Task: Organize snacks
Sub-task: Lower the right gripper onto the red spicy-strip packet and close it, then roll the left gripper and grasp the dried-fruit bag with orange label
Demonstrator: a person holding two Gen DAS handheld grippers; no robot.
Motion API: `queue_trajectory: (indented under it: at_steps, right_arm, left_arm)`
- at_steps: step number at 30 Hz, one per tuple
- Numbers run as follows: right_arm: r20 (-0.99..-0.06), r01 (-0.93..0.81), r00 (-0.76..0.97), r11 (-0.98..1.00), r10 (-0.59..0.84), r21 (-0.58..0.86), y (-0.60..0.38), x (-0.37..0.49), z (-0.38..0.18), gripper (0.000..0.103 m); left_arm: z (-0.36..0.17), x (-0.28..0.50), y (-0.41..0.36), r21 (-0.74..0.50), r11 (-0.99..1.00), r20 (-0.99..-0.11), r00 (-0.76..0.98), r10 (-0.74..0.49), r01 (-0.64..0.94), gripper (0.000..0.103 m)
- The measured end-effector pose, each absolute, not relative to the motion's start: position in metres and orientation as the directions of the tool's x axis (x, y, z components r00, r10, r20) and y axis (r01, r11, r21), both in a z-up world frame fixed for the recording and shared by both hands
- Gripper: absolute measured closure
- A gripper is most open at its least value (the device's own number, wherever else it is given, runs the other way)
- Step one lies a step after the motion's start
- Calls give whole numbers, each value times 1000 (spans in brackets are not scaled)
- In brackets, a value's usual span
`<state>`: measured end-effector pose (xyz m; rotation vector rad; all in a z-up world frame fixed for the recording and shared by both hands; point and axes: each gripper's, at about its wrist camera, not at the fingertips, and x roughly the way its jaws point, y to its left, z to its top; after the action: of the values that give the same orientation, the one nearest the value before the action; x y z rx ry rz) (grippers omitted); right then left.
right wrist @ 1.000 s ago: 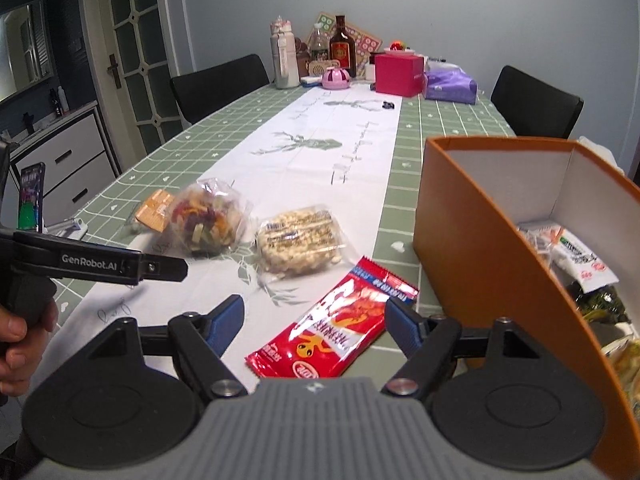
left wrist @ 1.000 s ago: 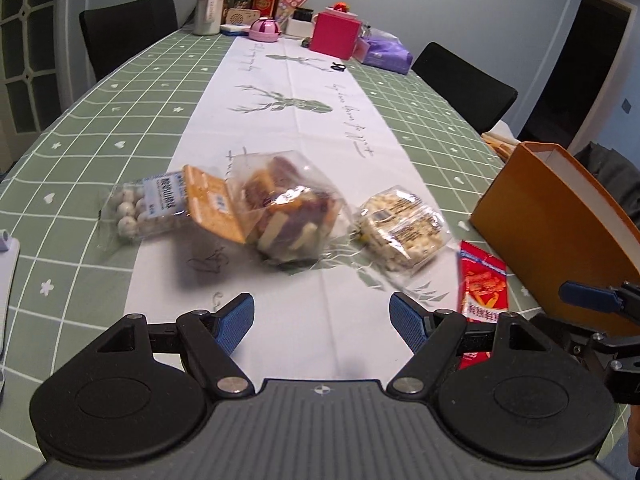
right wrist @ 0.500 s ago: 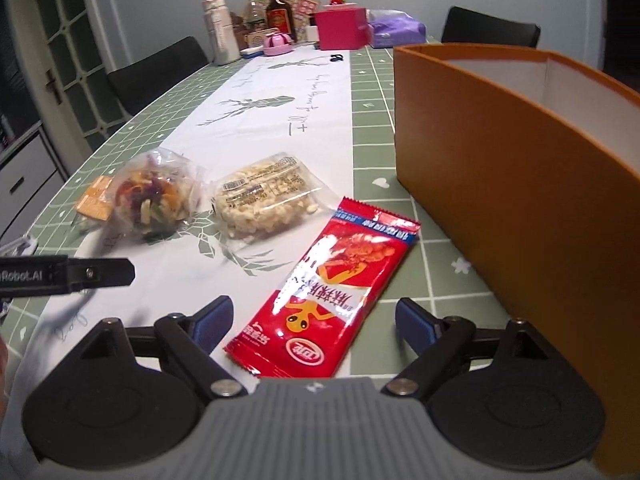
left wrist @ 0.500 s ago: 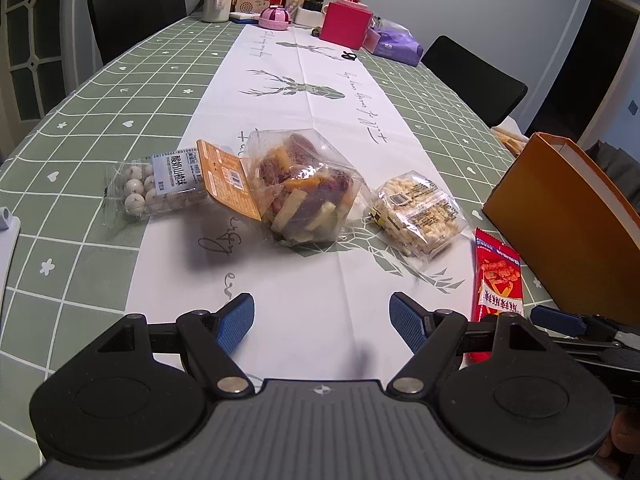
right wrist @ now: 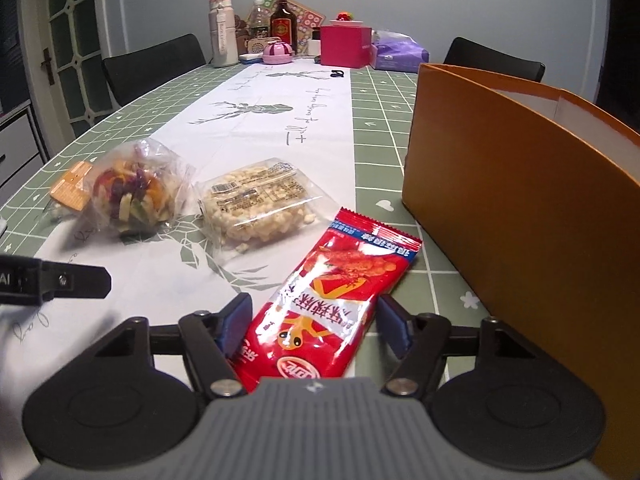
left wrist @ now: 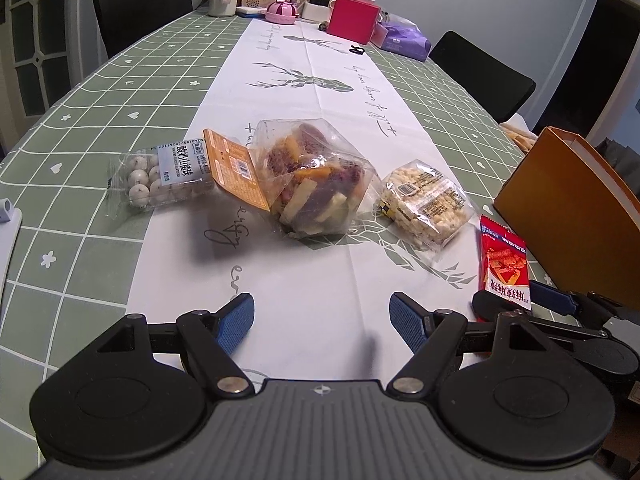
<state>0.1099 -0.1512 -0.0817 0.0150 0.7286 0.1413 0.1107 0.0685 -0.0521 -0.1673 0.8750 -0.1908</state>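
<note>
A red snack packet (right wrist: pixel 344 280) lies flat on the table beside a tall orange box (right wrist: pixel 500 184). My right gripper (right wrist: pixel 316 320) is down around the packet's near end with its jaws closing; the blue pads (right wrist: pixel 394 324) stand at the packet's edges, and the wrapper is not squeezed. The left wrist view shows the same red packet (left wrist: pixel 504 264) and the right gripper (left wrist: pixel 512 302) at it. My left gripper (left wrist: pixel 322 320) hovers open over bare white runner, holding nothing. Ahead of it lie a puffed-rice pack (left wrist: pixel 424 204), a clear bag of mixed chips (left wrist: pixel 316 184) and a pack of white balls (left wrist: pixel 160 176).
The orange box (left wrist: pixel 568 208) stands at the table's right edge. Bottles, a pink box (right wrist: pixel 346 46) and a purple pack (right wrist: pixel 400 54) crowd the far end. Black chairs stand on both sides. A white object (left wrist: pixel 8 248) lies at the left edge.
My right gripper came down and forward over the red packet, and its jaws narrowed around it. The left gripper stayed nearly still and open.
</note>
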Motion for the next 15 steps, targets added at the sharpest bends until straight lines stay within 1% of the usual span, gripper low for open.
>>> queue_trajectory:
  at_steps: [8, 11, 13, 15]
  right_arm:
    - [-663, -134, 734, 988, 150, 75, -165, 103, -82, 42]
    - [-662, -132, 734, 988, 148, 75, -167, 100, -82, 43]
    - [-661, -133, 735, 988, 148, 73, -168, 99, -83, 43]
    - [-661, -136, 736, 988, 148, 71, -168, 98, -83, 43]
  left_arm:
    - [-47, 113, 73, -226, 971, -736, 638, -226, 83, 13]
    - [-39, 114, 72, -247, 966, -701, 674, -233, 77, 13]
    - [-33, 117, 75, -289, 955, -662, 708, -247, 62, 12]
    - [-31, 124, 80, -345, 938, -630, 732, -258, 34, 9]
